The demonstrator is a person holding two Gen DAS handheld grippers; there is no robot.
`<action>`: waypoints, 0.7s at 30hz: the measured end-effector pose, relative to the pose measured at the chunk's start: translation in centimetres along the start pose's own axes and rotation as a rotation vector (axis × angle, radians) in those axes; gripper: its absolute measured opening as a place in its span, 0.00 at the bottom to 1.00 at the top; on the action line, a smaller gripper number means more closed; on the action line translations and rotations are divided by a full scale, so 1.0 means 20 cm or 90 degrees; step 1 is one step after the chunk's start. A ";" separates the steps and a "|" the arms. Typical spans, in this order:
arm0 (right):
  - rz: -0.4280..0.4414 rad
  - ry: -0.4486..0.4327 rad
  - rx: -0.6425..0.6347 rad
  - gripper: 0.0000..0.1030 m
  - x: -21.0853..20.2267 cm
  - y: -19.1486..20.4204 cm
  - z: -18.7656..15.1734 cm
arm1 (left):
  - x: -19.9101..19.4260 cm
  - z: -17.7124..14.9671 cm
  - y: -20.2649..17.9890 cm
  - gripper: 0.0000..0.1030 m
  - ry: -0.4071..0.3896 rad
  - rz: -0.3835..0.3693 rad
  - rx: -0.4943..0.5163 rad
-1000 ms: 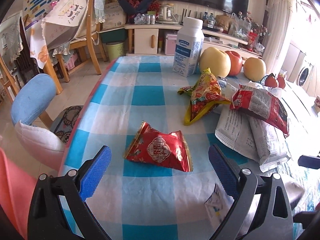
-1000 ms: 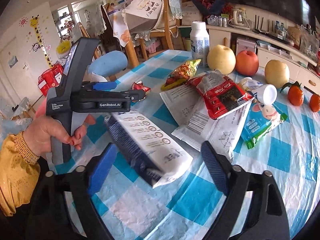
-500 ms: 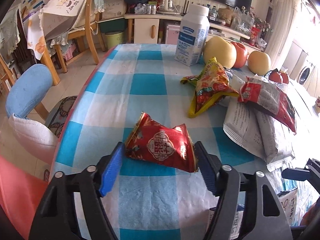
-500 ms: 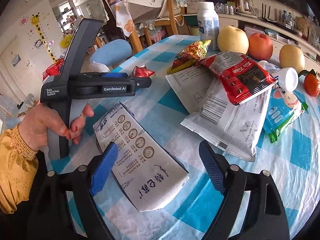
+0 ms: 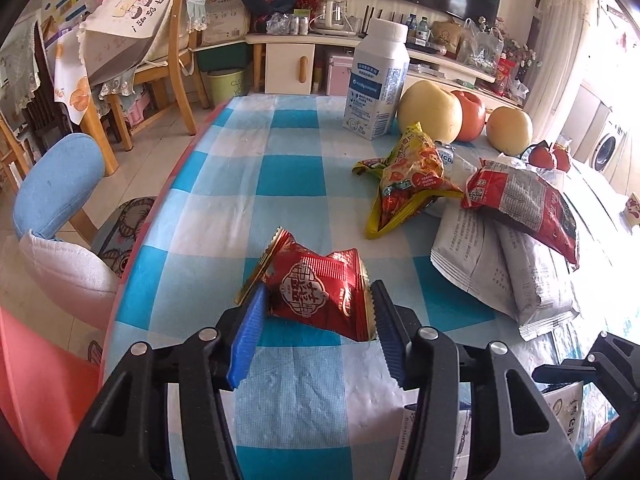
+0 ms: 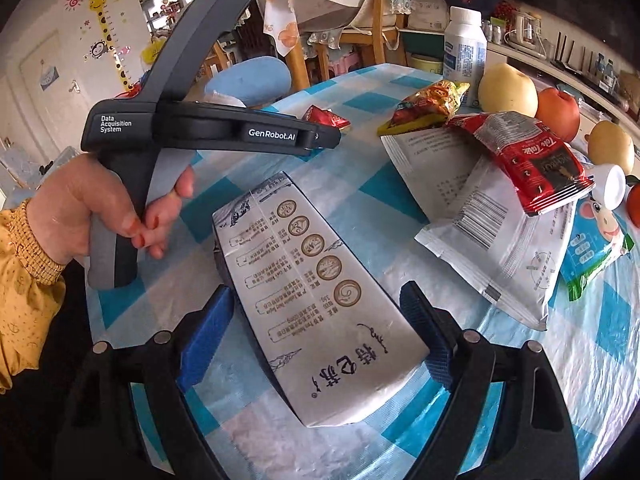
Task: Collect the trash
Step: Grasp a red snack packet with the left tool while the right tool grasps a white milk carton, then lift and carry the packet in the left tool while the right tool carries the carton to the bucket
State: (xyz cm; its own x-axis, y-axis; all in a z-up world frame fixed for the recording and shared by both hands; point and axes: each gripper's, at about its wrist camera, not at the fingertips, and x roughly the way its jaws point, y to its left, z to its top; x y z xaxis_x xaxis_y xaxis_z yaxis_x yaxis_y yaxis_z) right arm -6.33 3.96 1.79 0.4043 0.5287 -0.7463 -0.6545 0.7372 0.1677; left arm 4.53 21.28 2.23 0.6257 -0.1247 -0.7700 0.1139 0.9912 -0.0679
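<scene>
The left tongs [image 5: 316,312] are closing on a crumpled red snack wrapper [image 5: 316,292] lying near the edge of the checked table [image 5: 288,184], with both blue pads [image 5: 248,332] already against its sides. The right tongs [image 6: 316,316] stand wide apart over a flat white carton [image 6: 320,300] that lies between them; whether they touch it I cannot tell. Farther along the table lie a yellow-and-red wrapper [image 5: 408,172], a red packet [image 6: 532,160] on white bags [image 6: 488,236], and a white bottle [image 5: 378,84] beside some fruit [image 5: 430,110].
</scene>
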 end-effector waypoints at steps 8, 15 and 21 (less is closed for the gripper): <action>-0.023 -0.009 0.009 0.79 -0.01 -0.02 -0.02 | -0.04 -0.01 0.03 0.43 -0.013 -0.008 -0.016; -0.034 -0.011 0.007 0.78 -0.01 -0.01 -0.02 | -0.03 -0.02 0.03 0.58 0.001 -0.022 -0.006; -0.036 0.000 0.008 0.81 0.01 -0.01 -0.02 | -0.03 0.00 0.07 0.77 -0.020 -0.005 -0.006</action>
State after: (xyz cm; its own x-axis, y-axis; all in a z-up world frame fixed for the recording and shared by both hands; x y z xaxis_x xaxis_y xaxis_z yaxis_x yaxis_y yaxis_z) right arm -6.39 3.74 1.43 0.4407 0.4864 -0.7544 -0.6226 0.7711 0.1335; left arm 4.38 22.63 2.56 0.6484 -0.1331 -0.7496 0.1115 0.9906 -0.0794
